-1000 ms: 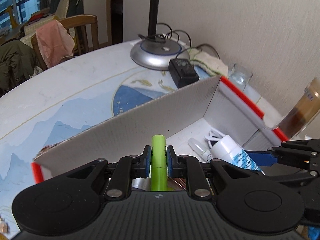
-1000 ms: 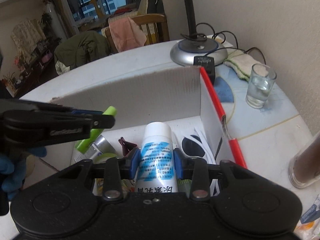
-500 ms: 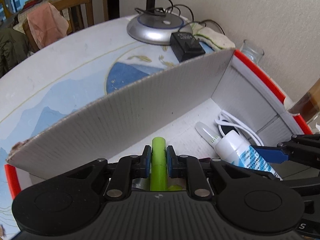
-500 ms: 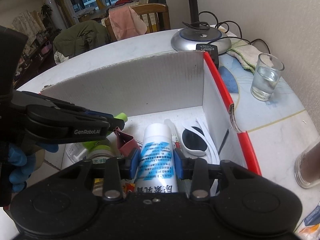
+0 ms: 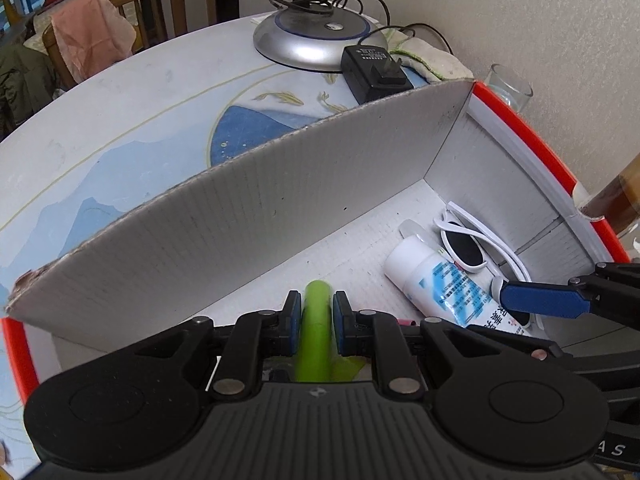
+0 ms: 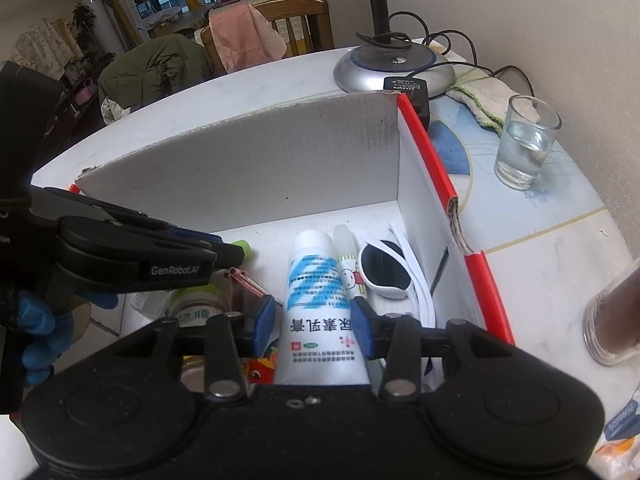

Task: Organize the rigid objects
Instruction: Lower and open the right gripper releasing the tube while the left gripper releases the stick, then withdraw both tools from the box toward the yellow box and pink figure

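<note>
A white cardboard box with a red rim (image 5: 520,132) (image 6: 424,140) stands on the table. My left gripper (image 5: 316,314) is shut on a lime green tube (image 5: 316,344), held low inside the box; its green tip (image 6: 242,245) shows in the right wrist view. My right gripper (image 6: 318,322) holds a white tube with blue print (image 6: 316,300) (image 5: 440,284) between its pads (image 6: 362,326), which stand slightly spread, low in the box. White sunglasses (image 6: 384,268) (image 5: 468,240) and a small clear tube (image 6: 346,240) lie beside it.
A small jar (image 6: 196,308) and a pink clip (image 6: 244,280) lie in the box's left part. Behind the box stand a lamp base (image 5: 316,40) and black adapter (image 5: 376,72). A water glass (image 6: 524,140) and a brown jar (image 6: 612,320) stand right of the box.
Both grippers have moved down and forward into the box with their tubes. The white tube now rests low beside the sunglasses, and the right pads have spread a little.
</note>
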